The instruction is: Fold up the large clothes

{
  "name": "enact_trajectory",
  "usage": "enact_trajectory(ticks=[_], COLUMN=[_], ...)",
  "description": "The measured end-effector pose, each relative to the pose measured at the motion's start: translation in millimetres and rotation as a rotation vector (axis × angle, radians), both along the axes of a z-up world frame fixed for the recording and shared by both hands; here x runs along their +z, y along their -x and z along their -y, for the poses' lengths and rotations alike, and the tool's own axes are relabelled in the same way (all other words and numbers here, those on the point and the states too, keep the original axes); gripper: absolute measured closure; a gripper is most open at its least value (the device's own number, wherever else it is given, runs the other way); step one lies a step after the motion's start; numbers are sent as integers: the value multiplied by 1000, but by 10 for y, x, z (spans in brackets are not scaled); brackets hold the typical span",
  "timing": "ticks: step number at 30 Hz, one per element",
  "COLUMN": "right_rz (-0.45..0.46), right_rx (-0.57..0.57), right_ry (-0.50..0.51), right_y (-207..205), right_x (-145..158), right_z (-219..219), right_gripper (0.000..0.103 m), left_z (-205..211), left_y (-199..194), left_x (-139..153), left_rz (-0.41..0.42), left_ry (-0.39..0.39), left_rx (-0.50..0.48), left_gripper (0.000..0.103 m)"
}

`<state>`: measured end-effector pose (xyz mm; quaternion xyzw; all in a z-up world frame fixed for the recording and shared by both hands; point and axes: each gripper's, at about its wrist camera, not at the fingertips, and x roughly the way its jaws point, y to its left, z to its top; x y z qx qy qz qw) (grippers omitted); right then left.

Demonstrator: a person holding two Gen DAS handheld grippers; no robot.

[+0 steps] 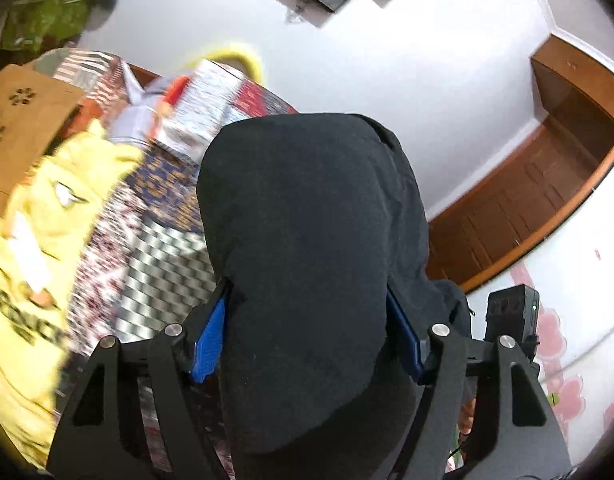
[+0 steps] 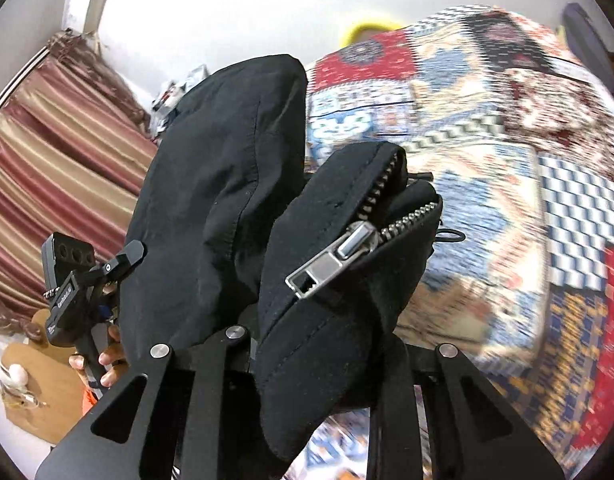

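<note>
1. Bed, patchwork quilt (image 2: 487, 128): fills the right half of the right wrist view and the centre left of the left wrist view. I judge this the landing surface for the fold; I would aim for the flat checked patches.
2. Black jacket (image 1: 307, 240): lifted off the quilt, bunched through the centre of both views. I would draw the two grips apart to pull the cloth taut before lowering.
3. Yellow garment (image 1: 35, 288): lower left of the left wrist view, lying on the quilt. Keep the jacket from landing on it.
4. Left gripper (image 1: 307, 340): blue fingers (image 1: 209, 344) closed against a thick wad of the jacket.
5. Right gripper (image 2: 323, 360): fingers hidden under cloth; fabric bulges between them, so I judge them clamped on it.
6. Zipper slider (image 2: 331, 260): centre of the right wrist view, teeth parted above it. Keep this edge straight as the fold line.
</note>
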<state>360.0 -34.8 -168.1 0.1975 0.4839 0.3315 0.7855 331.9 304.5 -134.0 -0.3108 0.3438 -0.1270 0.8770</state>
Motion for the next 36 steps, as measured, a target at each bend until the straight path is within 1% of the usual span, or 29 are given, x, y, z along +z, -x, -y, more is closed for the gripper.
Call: enact_trajectory(ticks=[3,6,9,10,12,13,14,15,16,17,18,20,22,24,25,26,28,30,31,33,34,36], right_rz=[-10,-42,-70,-88,-123,-146,-169,-180,-189,-195,-198,-210,-239,-246,-222,-178,-112,-59,-23,50,77,128], right_rx=[32,59,67,70,74,82,88,91,99,109,115,145,182,209,211,220,238,240,228,202,188,151], right_ry=[-10,-18,-17,-16,-12,-1,17,34,73,109,125,146,164,211,264,317,384,433,454,482,489,492], right_y=[-169,-331,-437,-485,-544,-577,-598,-602,-599,-588,-586,-582,-587,-546,-493,-426,-315,-239,-179,-81,-52,-16], right_x=[-111,-310,-534,-644,-814,-924,-1046,-1106,-1201,-1275,-1306,-1370,-1390,-1347,-1290,-1214,-1088,-969,-880,-704,-632,-495], right_z=[-381,-759,-1069,-1196,-1359,-1461,-1560,-1610,-1685,-1733,-1743,-1693,-1618,-1537,-1495,-1464,-1388,-1313,-1291,-1255,-1244,-1250], right_gripper=[82,82,82,82,82,82,82,82,81,78,77,71,68,62,57,53,50,49,49,49,47,42], left_z=[-358,-706,-1008,-1150,-1313,-1422,-1476,-1547,-1593,-1637,-1636,-1599,-1543,-1453,-1384,-1321,-1207,-1119,-1027,-903,-807,-677], left_y=[-95,-200,-312,-376,-462,-519,-549,-564,-555,-514,-487,-448,-435,-397,-372,-359,-333,-280,-214,-105,-29,53], left_x=[-88,-281,-516,-655,-875,-1052,-1167,-1317,-1386,-1457,-1466,-1453,-1401,-1309,-1232,-1170,-1058,-983,-909,-813,-751,-699], left_rz=[-24,-61,-106,-130,-174,-220,-251,-281,-286,-274,-262,-242,-245,-256,-258,-256,-259,-253,-244,-219,-193,-169], left_ry=[-1,-3,9,18,6,-1,1,13,23,47,51,13,-27,-76,-133,-186,-303,-377,-427,-475,-497,-520], left_rx=[40,79,120,139,160,179,187,195,201,204,199,187,181,184,187,185,184,165,157,135,114,96], left_gripper=[33,33,33,33,33,33,33,33,32,32,31,30,30,30,30,30,30,30,30,30,30,30])
